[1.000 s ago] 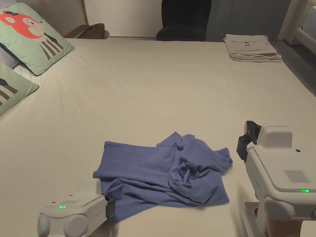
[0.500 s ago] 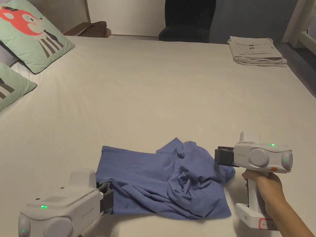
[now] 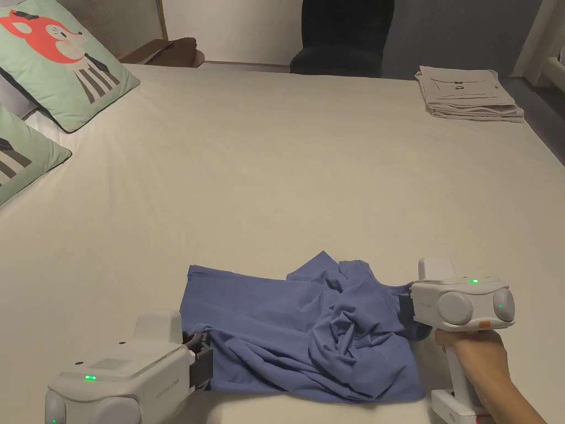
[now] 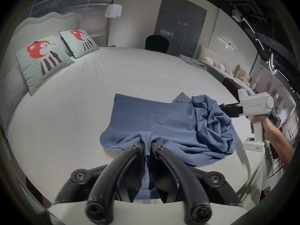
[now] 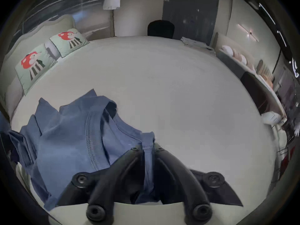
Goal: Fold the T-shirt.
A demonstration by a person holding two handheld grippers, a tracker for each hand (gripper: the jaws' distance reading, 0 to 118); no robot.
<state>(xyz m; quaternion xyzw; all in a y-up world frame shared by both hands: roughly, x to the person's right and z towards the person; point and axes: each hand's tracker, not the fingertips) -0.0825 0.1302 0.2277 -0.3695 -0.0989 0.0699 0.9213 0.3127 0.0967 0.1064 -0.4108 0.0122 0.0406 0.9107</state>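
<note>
Blue cloth fills the near part of my sight: the T-shirt (image 3: 309, 331) lies crumpled on the pale bed (image 3: 309, 165), close to the near edge. Its left half is spread fairly flat, while its right half is bunched into a heap of folds.

My left gripper (image 4: 147, 145) sits at the shirt's near left corner. From its own camera I see my two black jaws drawn close together with a pinch of blue fabric squeezed between them, the cloth running back down the gap toward the body. In the head view that gripper (image 3: 205, 361) rests low on the bed with the hem pulled into it.

My right gripper (image 5: 148, 147) is at the right edge of the bunched part. Its jaws are likewise clamped tight on a narrow ribbed strip of the shirt, with a stitched seam curving just to the left of them. From the head view its white body (image 3: 405, 303) points left into the heap, held by my right hand (image 3: 474, 359) around the handle.

Farther off, two green cushions (image 3: 60, 66) with a red animal print lean at the left. A stack of folded beige clothes (image 3: 469, 94) lies at the far right corner, well apart from the shirt. A dark chair (image 3: 342, 38) stands beyond the far edge.
</note>
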